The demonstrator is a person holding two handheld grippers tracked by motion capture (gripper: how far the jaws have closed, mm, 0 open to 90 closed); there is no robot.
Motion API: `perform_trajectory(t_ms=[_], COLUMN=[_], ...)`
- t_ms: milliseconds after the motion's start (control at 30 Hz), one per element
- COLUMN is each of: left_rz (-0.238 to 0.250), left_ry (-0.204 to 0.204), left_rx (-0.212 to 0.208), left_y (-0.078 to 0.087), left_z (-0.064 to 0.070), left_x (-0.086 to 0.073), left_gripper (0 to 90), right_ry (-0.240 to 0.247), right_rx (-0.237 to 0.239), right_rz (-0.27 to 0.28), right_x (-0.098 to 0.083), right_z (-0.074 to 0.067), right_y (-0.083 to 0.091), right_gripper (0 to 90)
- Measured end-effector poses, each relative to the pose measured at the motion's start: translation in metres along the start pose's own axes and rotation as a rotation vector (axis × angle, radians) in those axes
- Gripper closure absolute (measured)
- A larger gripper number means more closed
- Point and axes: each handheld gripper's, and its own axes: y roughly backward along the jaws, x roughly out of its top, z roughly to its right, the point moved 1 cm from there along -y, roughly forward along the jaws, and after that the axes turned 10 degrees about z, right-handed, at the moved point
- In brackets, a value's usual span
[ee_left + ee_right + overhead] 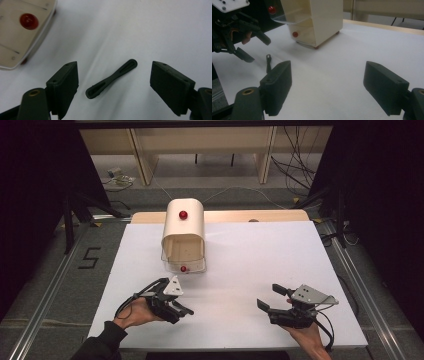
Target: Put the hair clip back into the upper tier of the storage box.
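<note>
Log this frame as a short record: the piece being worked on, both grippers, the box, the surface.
piece: slim black strip, lying flat on the table, lined up between the left gripper's jaws, untouched
left gripper: open, low over the strip
right gripper: open, empty
box: cream box, two red knobs, front open
surface: white table

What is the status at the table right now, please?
Left gripper open, jaws either side of the black strip, not touching. Right gripper open, empty. Strip flat on the sheet; cream box stands clear beyond it.
</note>
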Motion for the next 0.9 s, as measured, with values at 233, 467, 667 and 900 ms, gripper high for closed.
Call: perform_trajectory(t_ms=[233,467,667,900], left_rz=[-0.07,-0.145,-0.187,-0.235], left_ry=[-0.012,-0.085,-0.132,-0.168], left_rx=[-0.015,-0.023,-0.033,-0.064], left_y=[-0.011,-0.017,-0.023,-0.029], left_z=[-0.008,-0.009,-0.011,-0.014], left_x=[-0.003,-0.004,-0.005,-0.004], left_gripper=[24.8,29.9,34.4,38.8], right_ry=[-0.002,0.01,0.011,0.017], right_rx=[0.004,0.004,0.006,0.013], right_rz=[-0.015,-0.029,-0.028,-0.038], right_x=[-0.001,-0.001,-0.002,-0.002], right_z=[0.0,-0.001,-0.001,-0.001], right_y=[-0.002,-0.003,-0.004,-0.005], right_gripper=[24.2,24.5,24.8,25.1])
